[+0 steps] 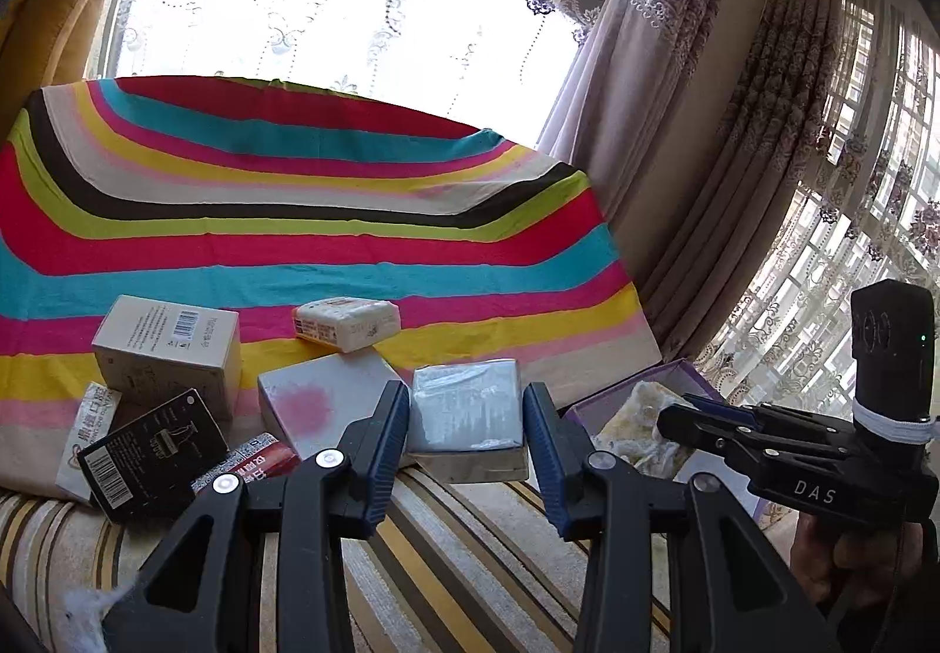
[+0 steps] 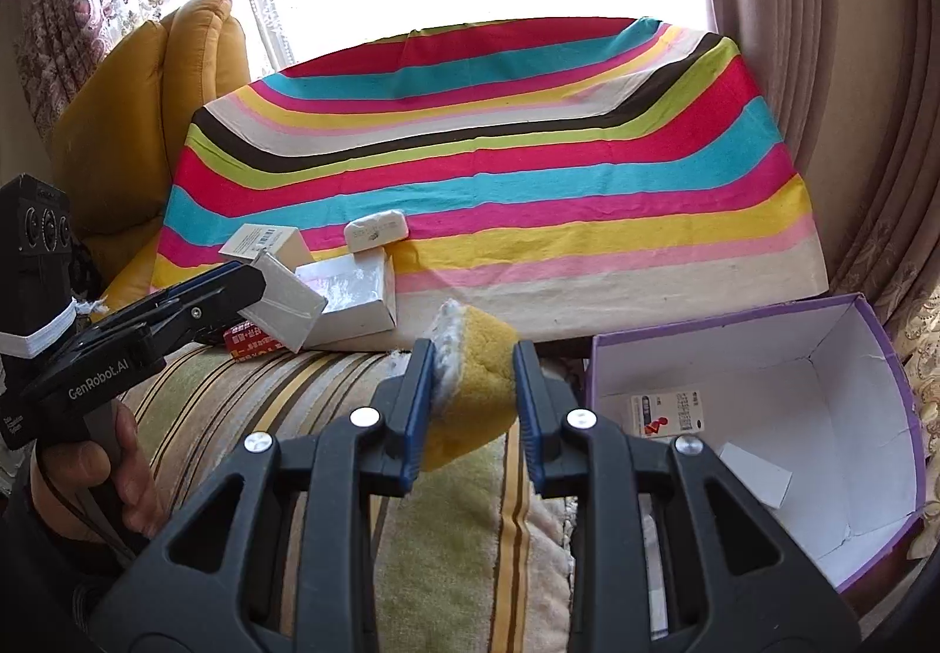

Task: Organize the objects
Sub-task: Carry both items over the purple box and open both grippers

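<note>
Purple box [image 2: 869, 335] at sofa's right edge: holds a printed packet [image 2: 667, 414] and white card [image 2: 755, 474]. Yellow sponge [image 2: 476, 388], white fuzz on one face, pinched between right tongs [image 2: 473, 406] beside the box. Left tongs [image 1: 465, 432] clamped on silver packet [image 1: 464, 406], lifted above the box pile.
</note>
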